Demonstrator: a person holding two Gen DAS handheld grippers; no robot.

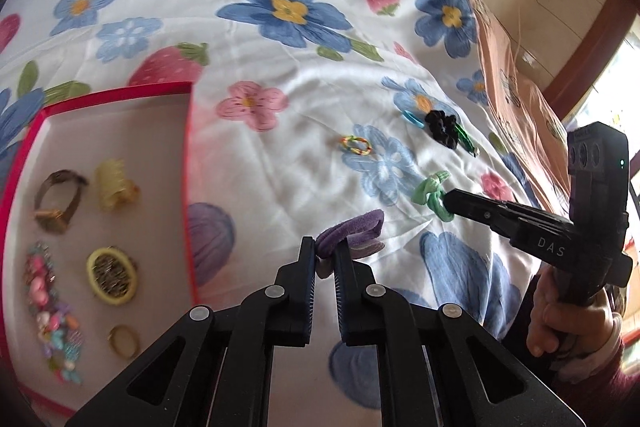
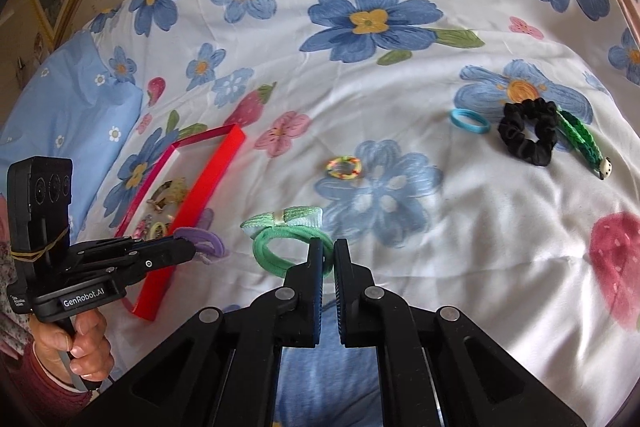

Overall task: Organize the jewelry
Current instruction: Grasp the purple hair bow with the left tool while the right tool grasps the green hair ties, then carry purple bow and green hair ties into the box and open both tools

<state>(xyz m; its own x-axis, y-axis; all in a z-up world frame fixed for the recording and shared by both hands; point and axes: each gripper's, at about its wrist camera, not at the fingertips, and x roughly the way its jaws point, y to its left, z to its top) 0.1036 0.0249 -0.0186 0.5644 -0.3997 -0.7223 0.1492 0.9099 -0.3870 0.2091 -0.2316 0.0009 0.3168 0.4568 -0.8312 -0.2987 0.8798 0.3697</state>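
The shallow red-rimmed tray (image 1: 188,163), cut off at the left edge, holds a blurred watch (image 1: 60,201) and beaded strand (image 1: 50,311). Beside it, the left gripper (image 1: 325,259) pinches a purple fabric hair tie (image 1: 354,229). Rightward, the right gripper (image 2: 328,255) clamps narrowly on a mint-green elastic with bow (image 2: 286,237). Beyond lie a multicoloured small ring band (image 2: 344,168), blue loop (image 2: 470,121) and black scrunchie (image 2: 528,131) on the floral bedsheet (image 2: 460,227).
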